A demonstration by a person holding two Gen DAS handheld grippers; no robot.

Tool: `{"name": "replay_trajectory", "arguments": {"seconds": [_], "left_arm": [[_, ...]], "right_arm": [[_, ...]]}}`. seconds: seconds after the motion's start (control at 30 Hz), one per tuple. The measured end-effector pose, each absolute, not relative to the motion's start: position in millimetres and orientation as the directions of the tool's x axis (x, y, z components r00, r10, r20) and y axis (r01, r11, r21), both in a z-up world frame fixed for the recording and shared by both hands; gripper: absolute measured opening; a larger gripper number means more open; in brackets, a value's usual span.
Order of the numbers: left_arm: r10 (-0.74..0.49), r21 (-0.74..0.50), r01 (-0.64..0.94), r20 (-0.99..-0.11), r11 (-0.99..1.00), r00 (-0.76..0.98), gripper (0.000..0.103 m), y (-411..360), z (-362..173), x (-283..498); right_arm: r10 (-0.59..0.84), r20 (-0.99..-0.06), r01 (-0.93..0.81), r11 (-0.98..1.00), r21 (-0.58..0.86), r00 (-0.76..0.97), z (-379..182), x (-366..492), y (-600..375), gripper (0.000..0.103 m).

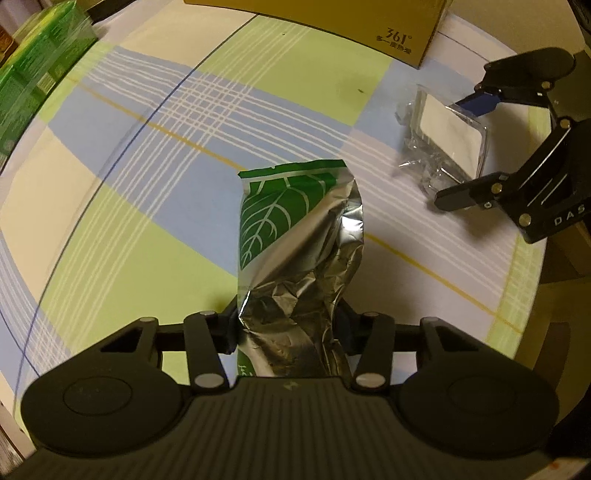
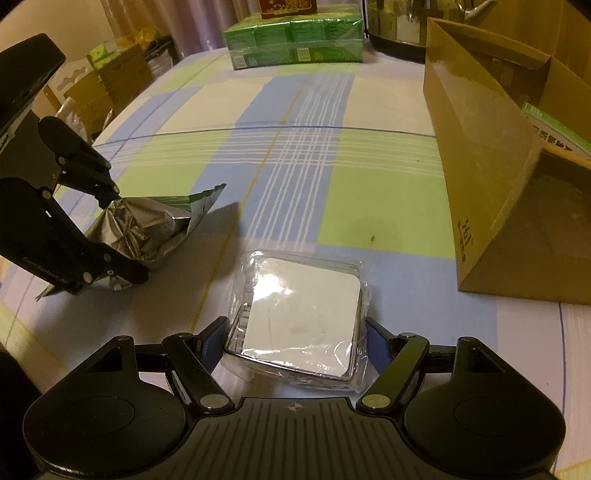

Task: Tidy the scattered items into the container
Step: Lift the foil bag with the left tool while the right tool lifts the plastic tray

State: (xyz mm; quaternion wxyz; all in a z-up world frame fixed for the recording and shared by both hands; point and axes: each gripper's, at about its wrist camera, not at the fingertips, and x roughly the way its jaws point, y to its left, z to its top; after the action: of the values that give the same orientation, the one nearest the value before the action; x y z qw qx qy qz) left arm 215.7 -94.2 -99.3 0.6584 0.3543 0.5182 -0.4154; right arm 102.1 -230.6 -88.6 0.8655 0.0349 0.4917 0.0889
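My left gripper point(image 1: 290, 328) is shut on a crumpled green and silver foil packet point(image 1: 295, 236) and holds it just over the checked tablecloth; it also shows in the right wrist view point(image 2: 147, 225). My right gripper point(image 2: 295, 339) has its jaws set on both sides of a clear plastic pack with a white square card point(image 2: 301, 310), which rests on the cloth; whether the pads press it I cannot tell. That pack also shows in the left wrist view point(image 1: 443, 136). The brown cardboard box point(image 2: 487, 177) stands open at the right.
A green shrink-wrapped pack of cartons point(image 2: 295, 40) stands at the far end of the table, with a steel kettle point(image 2: 399, 26) beside it. The table's edge runs along the left, with boxes point(image 2: 110, 81) on the floor beyond.
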Motion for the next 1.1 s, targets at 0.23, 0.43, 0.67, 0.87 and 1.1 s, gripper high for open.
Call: {"name": "replay_trajectory", "arguments": {"seconds": [0.23, 0.43, 0.67, 0.87, 1.1], "left_arm": [[-0.178, 0.032, 0.883, -0.976, 0.468, 0.129, 0.044, -91.6, -87.3, 198.6], [-0.178, 0.033, 0.854, -0.973, 0.519, 0.146, 0.044, -96.1, -82.9, 181.8], [-0.205, 0.030, 0.824, -0.963, 0.566, 0.176, 0.044, -96.7, -71.3, 164.7], [-0.230, 0.012, 0.806, -0.956, 0.592, 0.183, 0.044, -99.5, -66.7, 153.4], [-0.264, -0.014, 0.783, -0.945, 0.621, 0.192, 0.044, -101.3, -59.3, 142.2]], "right_arm": [[0.186, -0.841, -0.118, 0.982, 0.146, 0.508, -80.2, 87.8, -229.9, 0.073], [0.170, -0.836, -0.108, 0.985, 0.133, 0.522, -70.7, 75.0, -232.1, 0.073], [0.152, -0.829, -0.087, 0.988, 0.125, 0.539, -62.0, 62.9, -237.2, 0.073], [0.141, -0.821, -0.075, 0.990, 0.119, 0.553, -55.1, 56.1, -241.6, 0.073], [0.131, -0.813, -0.066, 0.991, 0.113, 0.567, -47.6, 49.2, -244.9, 0.073]]}}
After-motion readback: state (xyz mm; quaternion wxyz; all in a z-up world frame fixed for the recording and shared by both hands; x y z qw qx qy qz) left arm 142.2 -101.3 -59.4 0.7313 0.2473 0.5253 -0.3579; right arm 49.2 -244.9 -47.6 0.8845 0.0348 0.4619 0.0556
